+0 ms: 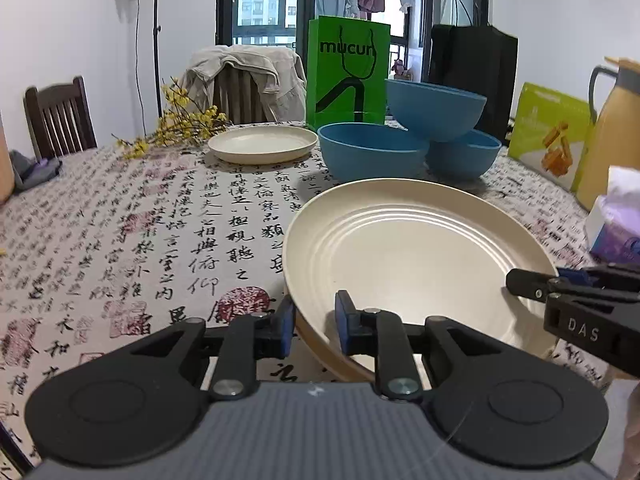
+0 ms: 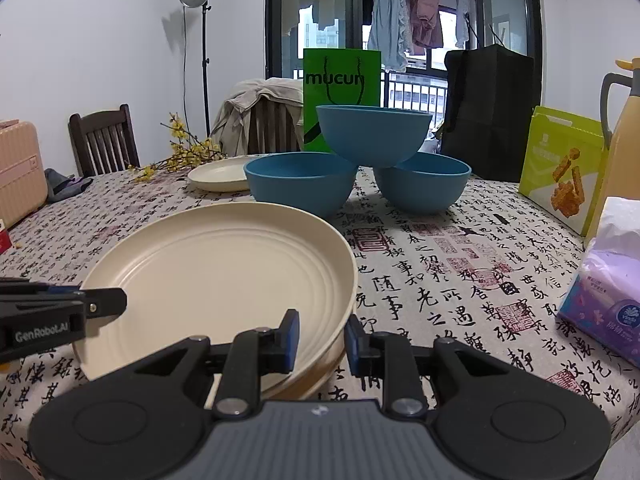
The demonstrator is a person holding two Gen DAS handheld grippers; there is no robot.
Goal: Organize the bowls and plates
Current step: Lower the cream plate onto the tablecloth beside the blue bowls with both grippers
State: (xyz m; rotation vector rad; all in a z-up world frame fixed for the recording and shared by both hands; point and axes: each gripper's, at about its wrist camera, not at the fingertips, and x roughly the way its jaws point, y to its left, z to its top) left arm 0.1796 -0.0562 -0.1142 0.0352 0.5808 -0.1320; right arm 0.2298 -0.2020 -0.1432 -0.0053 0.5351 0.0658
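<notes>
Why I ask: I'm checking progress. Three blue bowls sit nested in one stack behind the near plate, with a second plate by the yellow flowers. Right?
Not nested: the left bowl and right bowl stand side by side, and the top bowl rests across both, as the right wrist view shows. The rest holds: they sit behind the near plate, with a second plate by the flowers.

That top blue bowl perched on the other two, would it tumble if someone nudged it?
Probably. The top bowl rests only on the rims of two bowls, so a sideways push could tip it off. Its rounded underside suggests it would rock or roll. It looks matte and plastic-like, so likely light and unbreakable.
</notes>
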